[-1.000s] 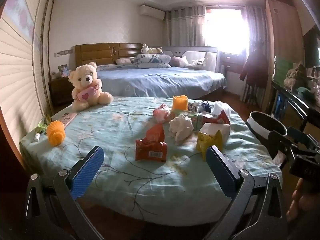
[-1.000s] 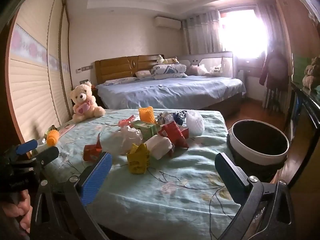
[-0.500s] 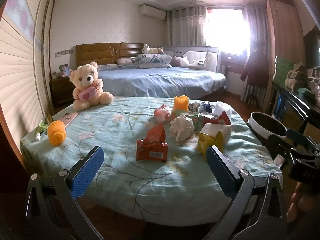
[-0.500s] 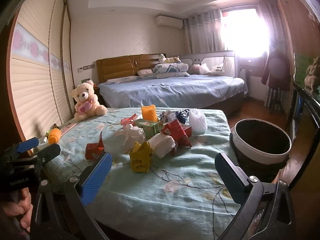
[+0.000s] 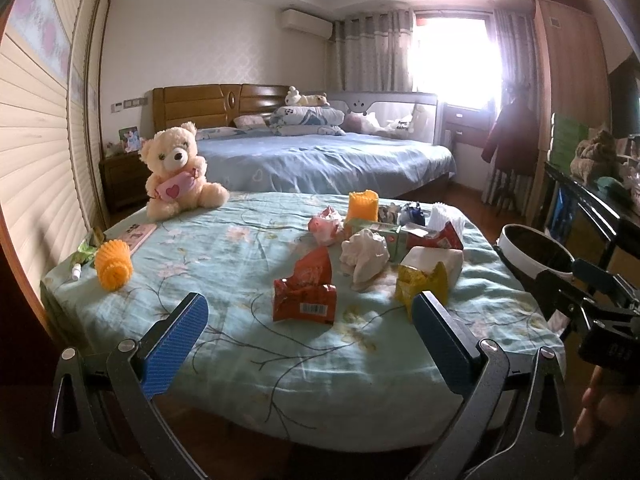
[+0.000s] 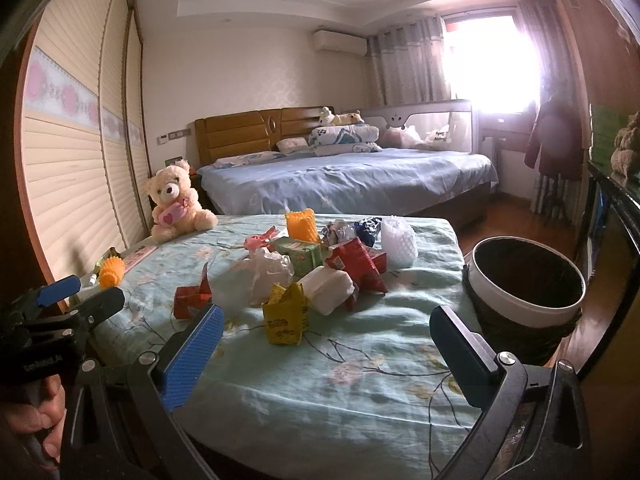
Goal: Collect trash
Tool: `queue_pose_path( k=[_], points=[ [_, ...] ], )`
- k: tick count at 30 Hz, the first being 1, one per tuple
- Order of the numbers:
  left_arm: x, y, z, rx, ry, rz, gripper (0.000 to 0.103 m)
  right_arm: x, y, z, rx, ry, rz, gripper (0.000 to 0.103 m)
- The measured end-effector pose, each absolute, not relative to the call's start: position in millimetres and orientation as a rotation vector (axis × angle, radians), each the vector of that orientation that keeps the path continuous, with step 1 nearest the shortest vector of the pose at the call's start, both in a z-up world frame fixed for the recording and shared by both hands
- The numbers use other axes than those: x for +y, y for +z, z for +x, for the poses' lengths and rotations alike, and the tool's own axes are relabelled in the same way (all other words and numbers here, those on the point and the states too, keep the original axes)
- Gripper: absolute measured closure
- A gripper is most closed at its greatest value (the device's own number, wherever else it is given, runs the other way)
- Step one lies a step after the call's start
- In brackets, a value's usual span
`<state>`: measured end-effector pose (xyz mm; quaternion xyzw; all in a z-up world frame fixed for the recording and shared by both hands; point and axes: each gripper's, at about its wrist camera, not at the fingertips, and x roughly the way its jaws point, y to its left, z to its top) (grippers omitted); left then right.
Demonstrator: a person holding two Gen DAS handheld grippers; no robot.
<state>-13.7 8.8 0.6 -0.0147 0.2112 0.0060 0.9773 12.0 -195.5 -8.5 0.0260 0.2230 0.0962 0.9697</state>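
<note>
On the bed [image 5: 224,344], a teddy bear [image 5: 178,168] sits at the far left corner and an orange foam sleeve [image 5: 113,265] lies near the left edge. Trash clusters toward the right: a red wrapper [image 5: 306,292], crumpled tissue [image 5: 364,256] and a yellow wrapper [image 5: 420,284]. Only the right wrist view shows the whole bin [image 6: 524,292], standing just beside the bed's right edge; the left view catches its rim alone. The left gripper [image 5: 308,338] and right gripper [image 6: 326,354] both gape wide, holding nothing and touching nothing.
</note>
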Motion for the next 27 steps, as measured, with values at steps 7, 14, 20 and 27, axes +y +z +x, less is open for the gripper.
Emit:
queue_pose_path(
  k=[7, 14, 20, 27],
  points=[
    [8.1, -1.0, -13.0, 0.429, 0.015, -0.026, 0.000, -196.5, -8.3, 11.9, 0.450, 0.196, 0.053, 0.000],
    [7.8, -1.2, -12.4, 0.427, 0.013, -0.029, 0.000, -191.7, -8.6, 11.1, 0.456, 0.200, 0.053, 0.000],
    [7.8, -1.9, -12.7, 0.431, 0.014, -0.027, 0.000, -192.1, -8.8, 11.1, 0.460, 0.204, 0.058, 0.000],
    [8.1, -6.7, -9.9, 0.448, 0.014, -0.027, 0.000, -193.8, -11.6, 15.5, 0.477, 0.217, 0.069, 0.000]
  ],
)
